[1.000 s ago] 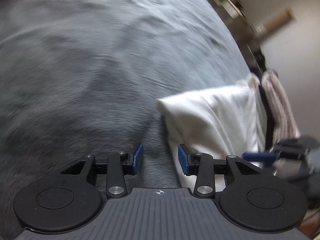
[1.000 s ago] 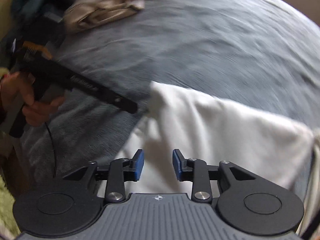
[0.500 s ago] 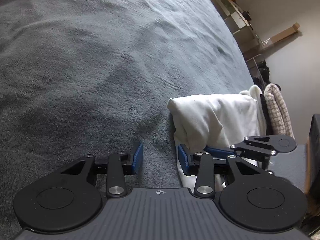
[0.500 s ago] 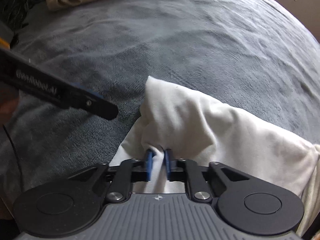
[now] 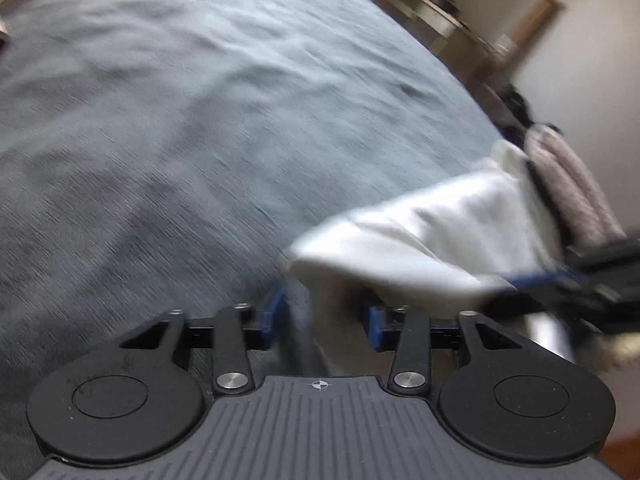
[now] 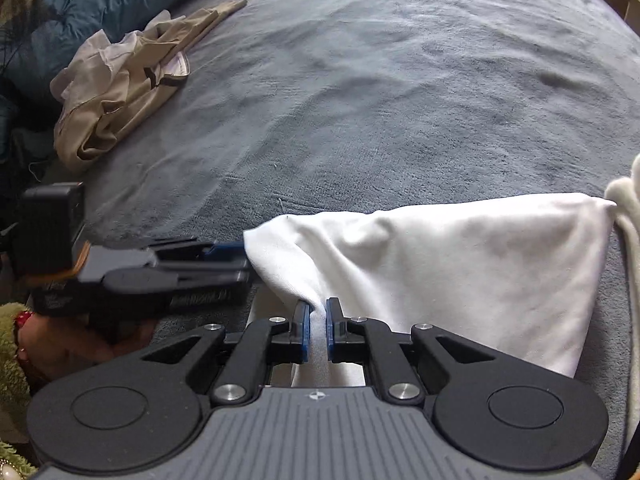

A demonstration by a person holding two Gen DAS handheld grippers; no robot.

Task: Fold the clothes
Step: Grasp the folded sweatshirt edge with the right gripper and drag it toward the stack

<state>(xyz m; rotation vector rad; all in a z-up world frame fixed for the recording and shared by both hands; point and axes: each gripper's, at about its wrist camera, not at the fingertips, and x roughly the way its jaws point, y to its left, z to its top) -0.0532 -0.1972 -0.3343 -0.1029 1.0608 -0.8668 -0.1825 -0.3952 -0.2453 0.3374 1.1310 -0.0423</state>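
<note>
A white folded garment (image 6: 460, 264) lies on the grey bed blanket (image 6: 380, 100). My right gripper (image 6: 318, 320) is shut on a pinched fold at the garment's near edge. In the blurred left wrist view the same garment (image 5: 440, 232) has one corner raised over my left gripper (image 5: 326, 320), which is open with cloth between its blue pads. From the right wrist view, the left gripper (image 6: 236, 256) reaches in from the left, its tips at the garment's left corner. The right gripper (image 5: 536, 280) shows dimly at the right of the left wrist view.
Crumpled khaki trousers (image 6: 120, 88) lie at the far left of the bed, beside a teal duvet (image 6: 100, 0). More white cloth (image 6: 628, 220) and a knitted beige piece (image 5: 572, 192) hang at the bed's right edge. A shelf (image 5: 440, 12) stands beyond the bed.
The right gripper closed on the garment's fold and holds it. The left gripper has moved in to the garment's corner, which now lies between its open fingers.
</note>
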